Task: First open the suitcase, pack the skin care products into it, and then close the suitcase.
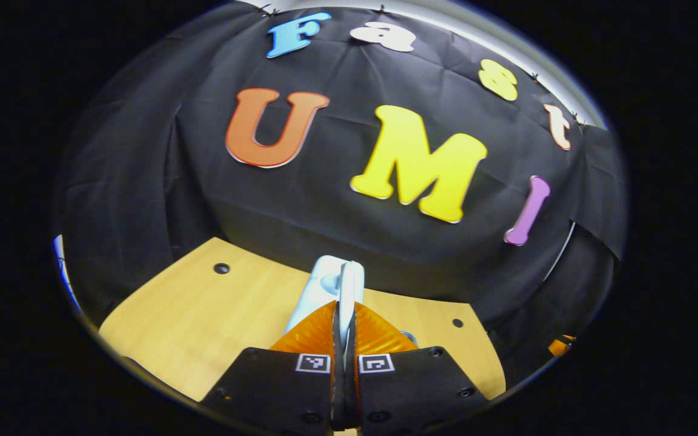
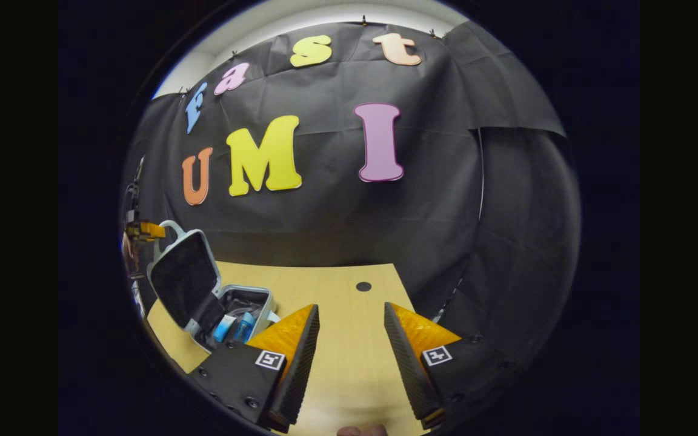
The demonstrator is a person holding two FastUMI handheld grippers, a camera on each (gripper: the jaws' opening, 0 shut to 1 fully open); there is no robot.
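Observation:
The small pale suitcase lies open at the left of the wooden table. Its dark-lined lid stands nearly upright. Two blue skin care bottles lie inside the lower half. My left gripper is shut on the pale rim of the lid, by the handle. From the right gripper view, that left gripper shows at the lid's top edge. My right gripper hovers open over bare tabletop to the right of the suitcase, with nothing between its fingers.
Black cloth walls close in behind and to the right of the table. The tabletop has round holes near its far edge, and its far right corner lies just beyond my right gripper.

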